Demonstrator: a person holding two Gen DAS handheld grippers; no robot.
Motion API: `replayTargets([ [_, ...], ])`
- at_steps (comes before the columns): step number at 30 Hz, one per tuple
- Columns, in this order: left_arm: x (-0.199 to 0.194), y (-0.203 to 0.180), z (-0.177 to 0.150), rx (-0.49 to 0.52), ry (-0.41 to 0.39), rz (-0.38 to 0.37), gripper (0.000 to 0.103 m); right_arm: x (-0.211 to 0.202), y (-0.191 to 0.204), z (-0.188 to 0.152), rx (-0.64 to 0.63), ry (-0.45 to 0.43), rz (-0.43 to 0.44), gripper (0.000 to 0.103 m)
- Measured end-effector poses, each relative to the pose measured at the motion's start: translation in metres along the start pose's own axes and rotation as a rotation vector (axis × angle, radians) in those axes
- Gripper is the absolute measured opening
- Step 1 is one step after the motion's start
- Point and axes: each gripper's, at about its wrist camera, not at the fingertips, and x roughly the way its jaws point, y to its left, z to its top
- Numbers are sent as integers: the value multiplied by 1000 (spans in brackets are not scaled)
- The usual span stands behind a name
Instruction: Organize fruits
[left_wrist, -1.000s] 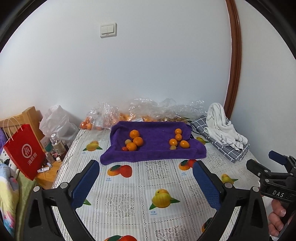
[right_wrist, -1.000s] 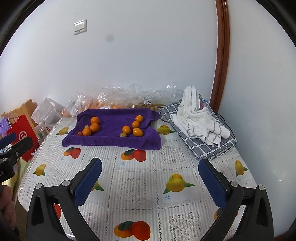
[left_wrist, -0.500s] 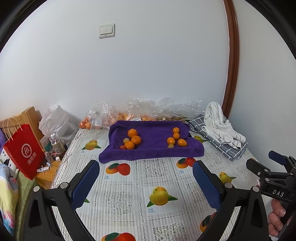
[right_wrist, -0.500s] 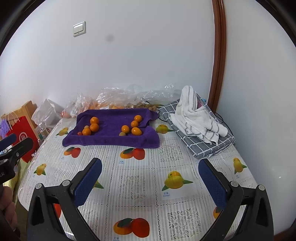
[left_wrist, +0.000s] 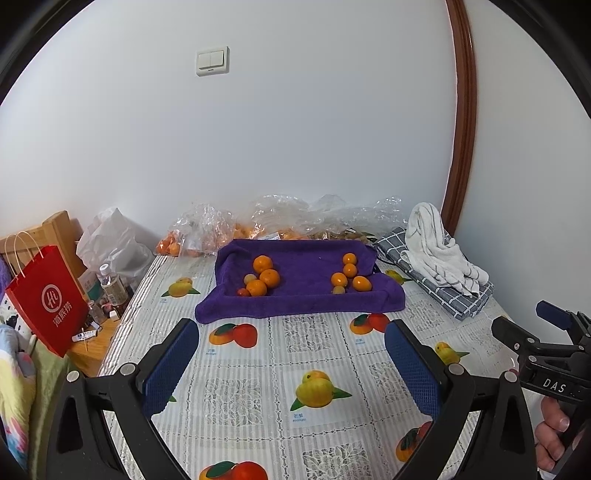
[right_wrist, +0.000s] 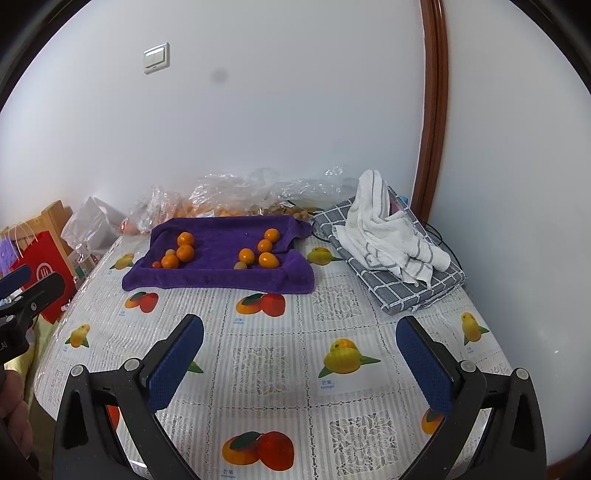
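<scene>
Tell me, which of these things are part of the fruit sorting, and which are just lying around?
Part of the job: oranges, purple towel, both open grippers.

Just lying about: striped towel, checked cloth, red bag, plastic bags, bottle.

The left gripper (left_wrist: 291, 360) is held up over the near edge of the table, and its two blue fingers (left_wrist: 170, 365) are spread far apart with nothing between them. The right gripper (right_wrist: 300, 356) is held the same way beside it, with its blue fingers (right_wrist: 424, 363) wide apart and nothing in them too. A hand (left_wrist: 552, 434) is wrapped round the black handle of the right gripper, and another hand (right_wrist: 13, 410) shows a little at the handle of the left one.
</scene>
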Motion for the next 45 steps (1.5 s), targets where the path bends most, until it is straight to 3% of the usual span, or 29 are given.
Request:
replayTargets([
  [45, -1, 0, -1, -8, -2, -4, 102, -2, 2, 3, 5, -8, 7, 102],
])
